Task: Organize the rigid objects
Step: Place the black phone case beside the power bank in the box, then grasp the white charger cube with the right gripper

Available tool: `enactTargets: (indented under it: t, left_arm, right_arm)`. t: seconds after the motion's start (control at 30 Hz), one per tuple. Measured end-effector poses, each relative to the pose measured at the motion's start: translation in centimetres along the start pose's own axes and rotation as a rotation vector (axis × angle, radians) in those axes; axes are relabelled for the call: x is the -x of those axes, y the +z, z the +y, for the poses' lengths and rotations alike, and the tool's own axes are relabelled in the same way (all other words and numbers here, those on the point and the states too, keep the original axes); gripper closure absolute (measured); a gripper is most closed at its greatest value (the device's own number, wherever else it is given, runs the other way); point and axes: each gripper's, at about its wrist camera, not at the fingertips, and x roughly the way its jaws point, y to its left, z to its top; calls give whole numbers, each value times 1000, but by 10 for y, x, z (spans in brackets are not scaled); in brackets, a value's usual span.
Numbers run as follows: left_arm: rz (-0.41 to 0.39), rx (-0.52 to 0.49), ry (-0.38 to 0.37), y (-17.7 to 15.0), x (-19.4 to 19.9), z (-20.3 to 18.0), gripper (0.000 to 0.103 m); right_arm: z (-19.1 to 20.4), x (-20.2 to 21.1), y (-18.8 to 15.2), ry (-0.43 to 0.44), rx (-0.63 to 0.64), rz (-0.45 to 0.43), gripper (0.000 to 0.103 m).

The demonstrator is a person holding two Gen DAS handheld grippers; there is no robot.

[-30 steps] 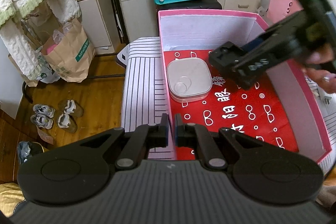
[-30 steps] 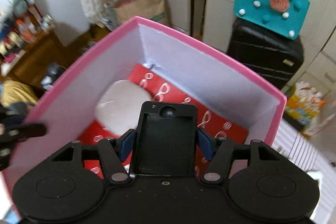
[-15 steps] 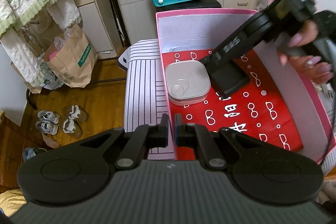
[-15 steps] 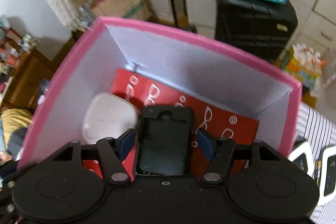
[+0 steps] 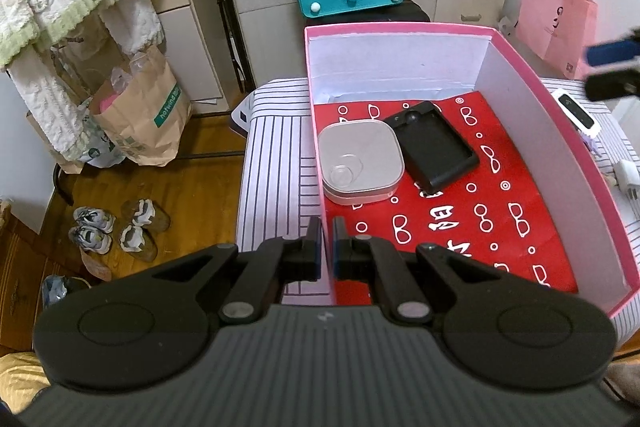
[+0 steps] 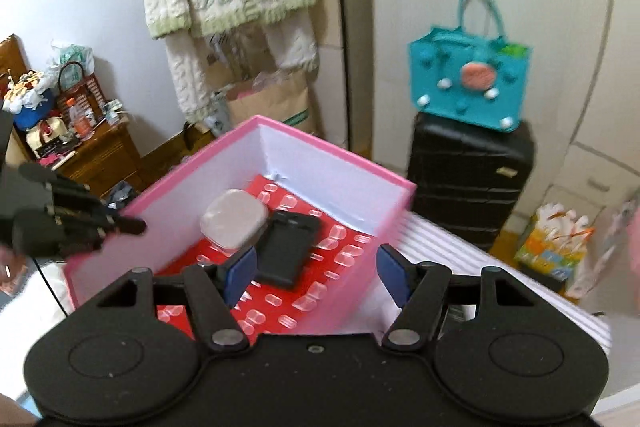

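Pink box (image 5: 552,95) on striped bed (image 5: 276,147): holds 1 black case (image 5: 434,145), long axis diagonal, touching 1 white square tin (image 5: 360,159).

Right gripper (image 6: 316,273): spread, empty, above box's near wall.

Left gripper (image 5: 327,253): closed on the box's wall.

Remaining items (image 5: 578,113): right of box, nearer right gripper.

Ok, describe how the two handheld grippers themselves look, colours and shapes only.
Both are matte black plastic. The left gripper has a grey ribbed body with a small lightning mark, two round disc housings, and angled link arms on silver pivot pins. The right gripper is built alike, with a smooth black body and blue finger pads. No sleeves or cables show clearly.
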Motion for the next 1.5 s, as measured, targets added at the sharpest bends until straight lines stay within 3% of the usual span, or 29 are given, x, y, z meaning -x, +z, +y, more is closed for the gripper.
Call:
enactTargets:
  t: [0.37, 0.77, 1.03, 1.3, 1.33, 1.5]
  left_arm:
    - [4, 23, 40, 3, -4, -4, 100]
    - [6, 44, 66, 4, -7, -7, 100]
    - [9, 42, 81, 4, -7, -10, 100]
    - [9, 43, 78, 3, -6, -9, 100]
    - [10, 43, 77, 3, -6, -9, 100]
    - [8, 39, 72, 2, -5, -8, 100]
  right_arm:
    - [-76, 36, -99, -79, -116, -28, 31]
    - [-104, 28, -197, -177, -146, -42, 32]
    - [-111, 20, -216, -200, -131, -39, 32]
    - [-112, 10, -212, -218, -115, -82, 33]
    - [-111, 10, -211, -215, -120, -81, 39]
    - [-101, 8, -205, -269, -120, -57, 40]
